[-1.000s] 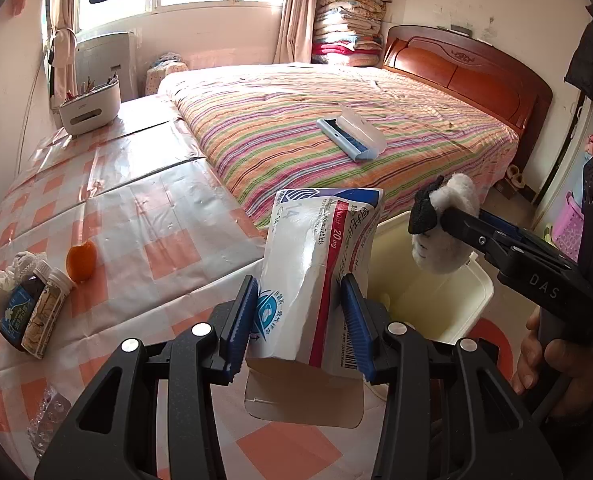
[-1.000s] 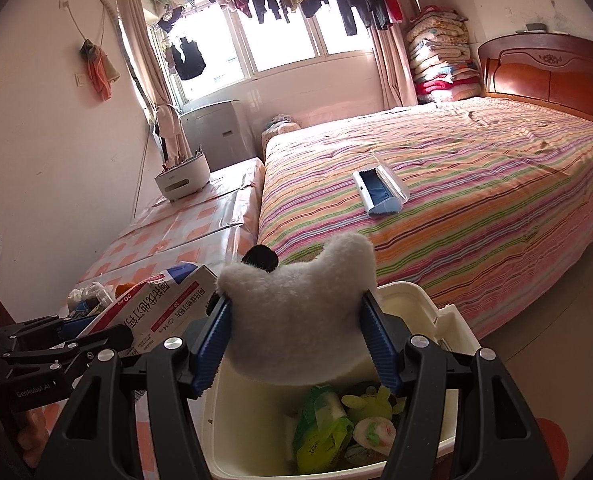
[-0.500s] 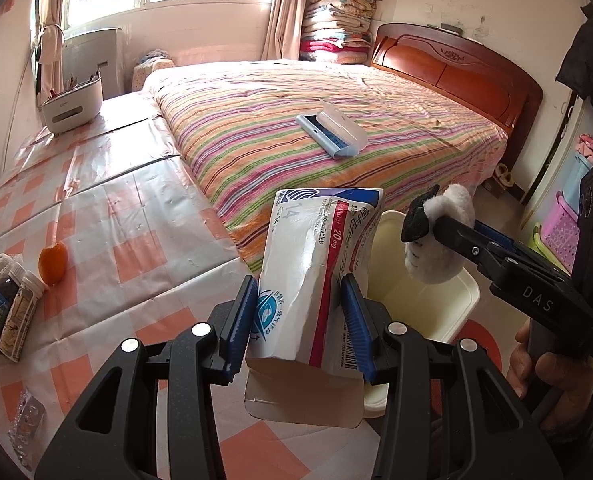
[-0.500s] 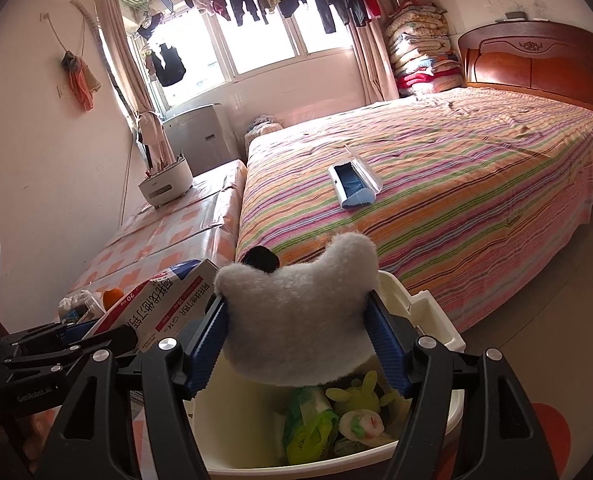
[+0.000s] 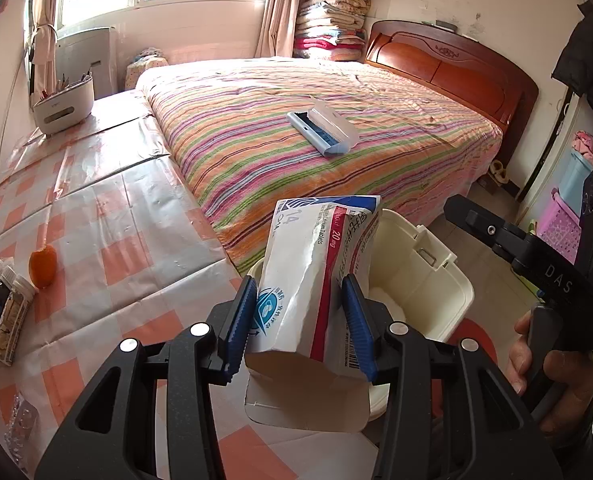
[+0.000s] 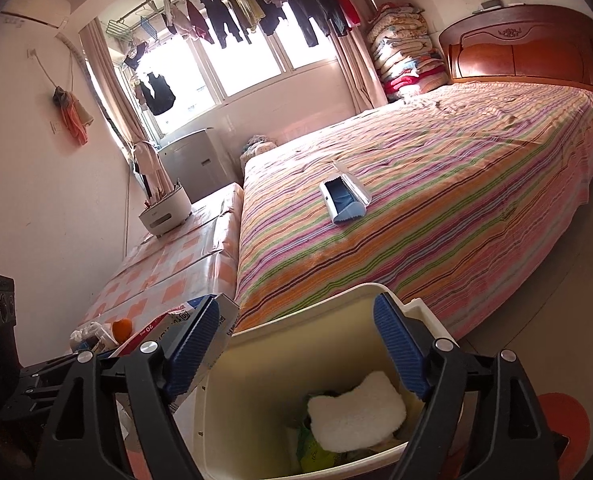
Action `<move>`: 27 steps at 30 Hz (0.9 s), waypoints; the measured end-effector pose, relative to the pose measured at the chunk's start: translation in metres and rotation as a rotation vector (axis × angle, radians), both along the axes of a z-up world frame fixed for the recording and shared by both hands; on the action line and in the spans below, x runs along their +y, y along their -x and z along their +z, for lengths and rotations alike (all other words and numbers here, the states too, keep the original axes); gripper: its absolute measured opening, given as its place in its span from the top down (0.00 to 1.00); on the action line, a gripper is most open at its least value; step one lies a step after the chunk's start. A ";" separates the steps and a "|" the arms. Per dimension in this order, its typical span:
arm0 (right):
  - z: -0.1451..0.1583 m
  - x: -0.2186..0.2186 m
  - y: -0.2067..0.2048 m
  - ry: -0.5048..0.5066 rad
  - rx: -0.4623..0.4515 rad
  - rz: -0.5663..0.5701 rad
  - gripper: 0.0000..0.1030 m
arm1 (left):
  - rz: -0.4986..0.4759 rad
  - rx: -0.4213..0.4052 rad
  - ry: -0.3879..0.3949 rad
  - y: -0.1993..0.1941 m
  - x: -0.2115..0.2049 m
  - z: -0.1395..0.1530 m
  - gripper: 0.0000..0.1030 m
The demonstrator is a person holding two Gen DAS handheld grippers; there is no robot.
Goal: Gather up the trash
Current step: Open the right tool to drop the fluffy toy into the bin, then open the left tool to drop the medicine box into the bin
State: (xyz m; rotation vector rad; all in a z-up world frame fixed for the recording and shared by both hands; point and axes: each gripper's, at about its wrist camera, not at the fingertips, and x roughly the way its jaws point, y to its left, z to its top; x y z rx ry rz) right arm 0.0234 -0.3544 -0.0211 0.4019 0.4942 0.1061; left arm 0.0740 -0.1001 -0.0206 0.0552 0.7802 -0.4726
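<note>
Bin [image 6: 292,344] mouth open above; plush pad [image 6: 356,410] fills bottom, apparently.

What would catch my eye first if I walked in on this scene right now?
Probably the crumpled medicine box pinched in the left gripper beside the cream bin. Next, the fluffy white toy lying inside that bin under the open right gripper, and the striped bed behind.

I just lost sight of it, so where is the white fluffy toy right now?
In the right wrist view the fluffy toy lies inside the cream bin, on the other rubbish, below the open right gripper.
</note>
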 end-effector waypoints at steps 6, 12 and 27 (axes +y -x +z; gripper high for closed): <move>0.003 -0.005 0.005 -0.001 -0.026 -0.028 0.25 | -0.019 -0.004 0.000 0.001 -0.009 0.002 0.58; 0.006 -0.007 0.008 0.007 -0.043 -0.046 0.25 | -0.046 -0.011 -0.006 0.003 -0.020 0.002 0.57; 0.008 -0.007 0.008 0.010 -0.058 -0.044 0.24 | -0.005 -0.166 -0.088 0.021 -0.025 0.019 0.14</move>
